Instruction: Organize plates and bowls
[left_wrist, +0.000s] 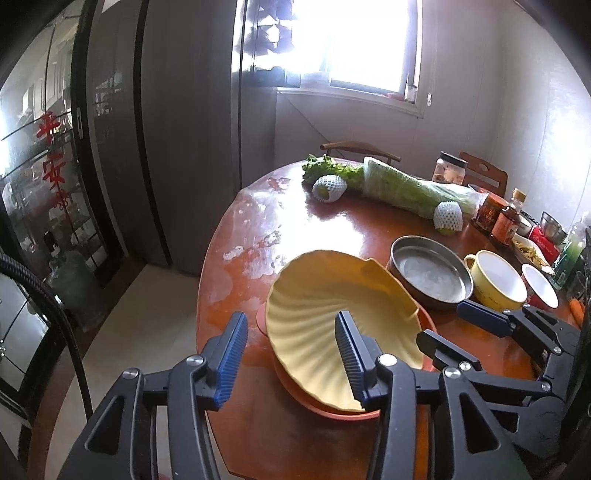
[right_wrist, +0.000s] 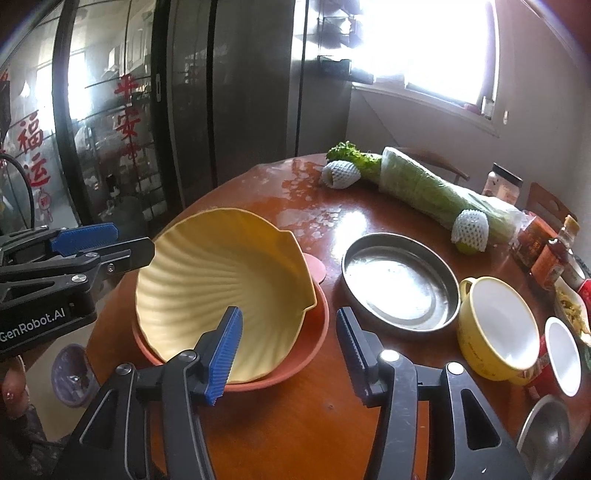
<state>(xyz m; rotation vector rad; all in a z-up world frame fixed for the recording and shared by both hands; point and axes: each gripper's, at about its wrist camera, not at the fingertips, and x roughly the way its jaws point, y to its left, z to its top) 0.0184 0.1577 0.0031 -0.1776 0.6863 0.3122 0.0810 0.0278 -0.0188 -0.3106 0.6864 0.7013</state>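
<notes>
Resting tilted in an orange bowl (right_wrist: 314, 332) on the table (right_wrist: 314, 406), the yellow plate (right_wrist: 221, 280) sits between both parted claws, left claw (left_wrist: 291, 354) and right claw (right_wrist: 288, 350), apparently gripping nothing; steel pan (right_wrist: 399, 288) and yellow cup (right_wrist: 495, 332) crowd the right.

Round red-brown wooden table (right_wrist: 303, 417) under both sets of jaws. Directly ahead of them sits an orange plate (right_wrist: 314, 343); off to their right, a steel pan (right_wrist: 399, 284), a yellow cup (right_wrist: 495, 332), then a small red cup (right_wrist: 561, 358). Far beyond, wrapped greens (right_wrist: 436, 188).
</notes>
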